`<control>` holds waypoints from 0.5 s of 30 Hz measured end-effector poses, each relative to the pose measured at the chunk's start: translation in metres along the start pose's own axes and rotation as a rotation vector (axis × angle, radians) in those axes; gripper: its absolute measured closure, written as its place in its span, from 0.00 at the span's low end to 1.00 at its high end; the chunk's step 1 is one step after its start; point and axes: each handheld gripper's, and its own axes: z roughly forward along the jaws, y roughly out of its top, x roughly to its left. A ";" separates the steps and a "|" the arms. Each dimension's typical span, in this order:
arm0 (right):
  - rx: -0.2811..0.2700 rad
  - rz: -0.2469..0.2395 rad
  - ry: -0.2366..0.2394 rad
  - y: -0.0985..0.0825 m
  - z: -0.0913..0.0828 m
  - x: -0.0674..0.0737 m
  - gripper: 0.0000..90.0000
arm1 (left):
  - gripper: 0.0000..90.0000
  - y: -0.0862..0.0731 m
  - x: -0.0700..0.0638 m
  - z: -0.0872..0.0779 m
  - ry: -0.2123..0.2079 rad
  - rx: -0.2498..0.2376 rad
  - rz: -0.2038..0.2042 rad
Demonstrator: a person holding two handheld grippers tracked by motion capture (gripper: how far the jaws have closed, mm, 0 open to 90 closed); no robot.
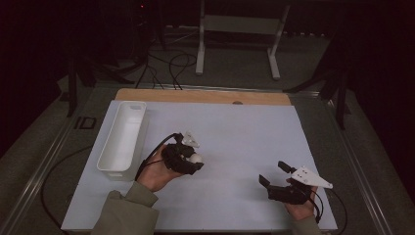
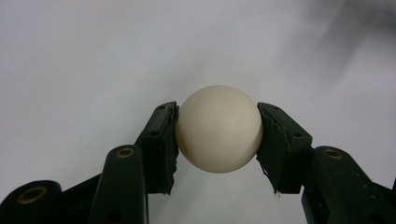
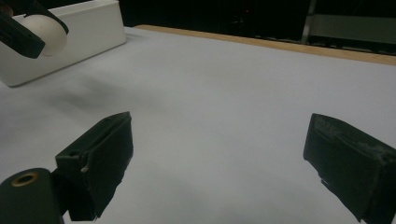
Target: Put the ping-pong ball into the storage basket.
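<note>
My left gripper (image 1: 188,159) has its jaws closed on a cream-white ball (image 2: 218,129), one pad pressing each side of it at its widest part, so the ball sits squarely between the tips. In the high view the ball (image 1: 195,158) shows at the tip of that gripper, over the left half of the bench (image 1: 244,132), nearer the near edge than the far one. Whether it is lifted clear of the white sheet or resting on it I cannot tell for certain.

Just to the left of my left hand (image 1: 156,171) stands a long white bin (image 1: 122,137), lying lengthwise along the bench's left edge.

My right gripper (image 1: 274,178) is near the near right corner, well apart from the ball. Its jaws stand wide open with nothing between them, only bare white surface beyond them.
</note>
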 end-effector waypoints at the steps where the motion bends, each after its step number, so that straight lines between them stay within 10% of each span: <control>1: 0.000 0.000 0.000 0.000 0.000 0.000 0.09 | 0.57 0.000 0.000 0.000 0.000 0.000 0.000; 15: 0.001 0.000 0.001 0.000 0.000 0.000 0.09 | 0.57 -0.003 0.005 -0.006 0.011 -0.010 -0.014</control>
